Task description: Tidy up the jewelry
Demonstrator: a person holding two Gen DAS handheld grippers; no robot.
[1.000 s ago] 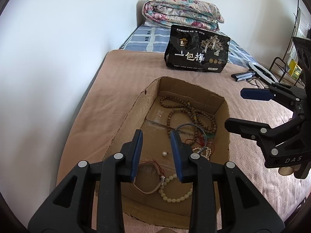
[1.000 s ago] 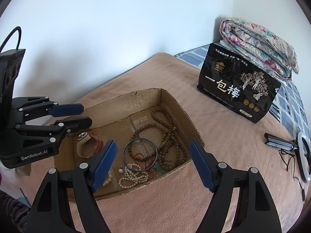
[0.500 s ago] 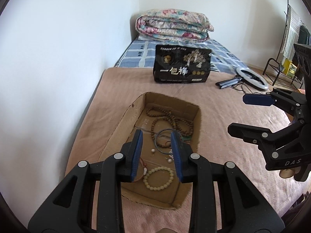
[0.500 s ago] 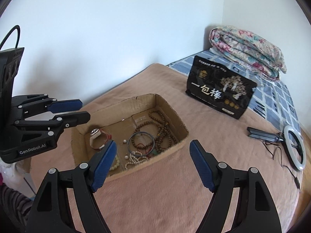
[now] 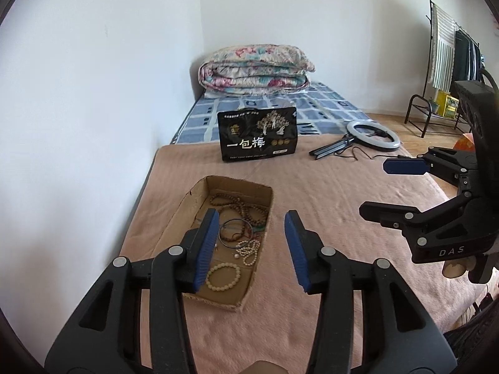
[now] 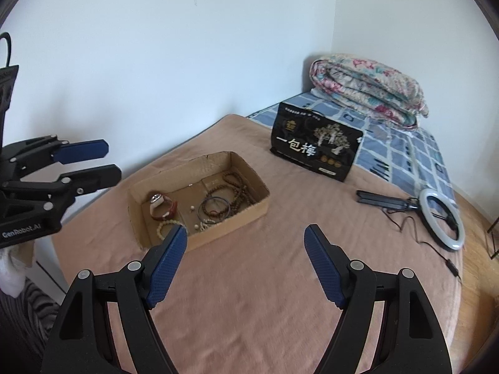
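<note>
A shallow cardboard box (image 5: 187, 205) (image 6: 246, 208) lies on the pink blanket. It holds brown bead strands (image 5: 246, 208) (image 6: 232, 187), a dark bangle (image 5: 235, 233) (image 6: 215, 207), a pale bead bracelet (image 5: 223, 275) (image 6: 165, 227), small white pearls (image 5: 248, 249) and a red-strapped watch (image 6: 162, 207). My left gripper (image 5: 251, 249) (image 6: 90, 166) is open and empty, high above the box's near end. My right gripper (image 6: 246, 268) (image 5: 389, 188) is open and empty, above the blanket to the right of the box.
A black snack bag (image 5: 257, 135) (image 6: 315, 148) stands behind the box. A folded floral quilt (image 5: 254, 70) (image 6: 365, 88) lies on the blue checked sheet. A ring light with tripod and cable (image 5: 371, 132) (image 6: 441, 218) lies at the right. A white wall runs along the left; a clothes rack (image 5: 449, 62) stands far right.
Both grippers have pulled up and back from the box, which now looks smaller. My left gripper's jaws have opened from nearly shut to wide. The jewelry stays in the box.
</note>
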